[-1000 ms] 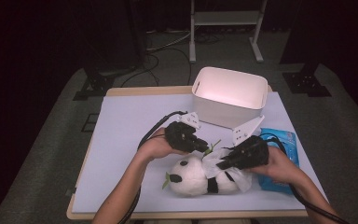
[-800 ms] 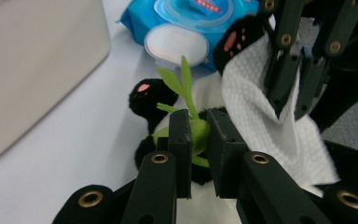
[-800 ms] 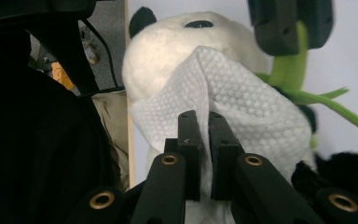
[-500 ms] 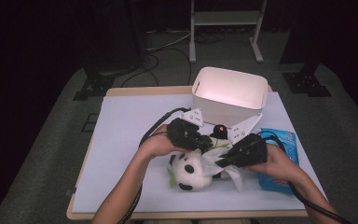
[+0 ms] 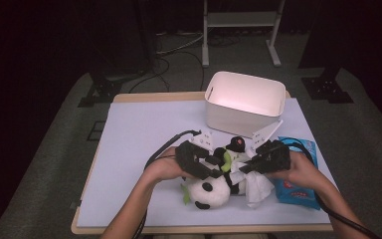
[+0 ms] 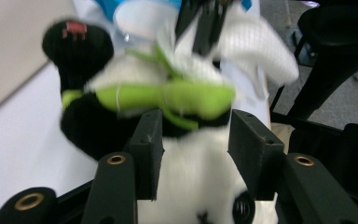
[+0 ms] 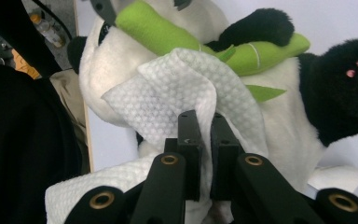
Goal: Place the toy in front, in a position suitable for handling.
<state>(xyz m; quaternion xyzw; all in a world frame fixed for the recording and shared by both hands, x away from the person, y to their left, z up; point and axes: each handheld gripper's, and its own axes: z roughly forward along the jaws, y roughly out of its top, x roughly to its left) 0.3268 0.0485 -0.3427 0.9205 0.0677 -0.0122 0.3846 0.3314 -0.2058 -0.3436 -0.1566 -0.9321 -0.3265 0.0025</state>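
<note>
Near the table's (image 5: 129, 129) front edge lies the toy panda (image 5: 210, 191) (green bamboo across it); left claw (image 5: 214, 167) at its 10 o'clock, jaws just opened, straddling it; right claw (image 5: 243, 169) pinches a white wipe (image 5: 256, 186) against it; tub (image 5: 243, 102) at 12 o'clock.

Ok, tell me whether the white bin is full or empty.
Empty as far as visible: the white bin shows only bare inner walls; its floor is partly hidden.
</note>
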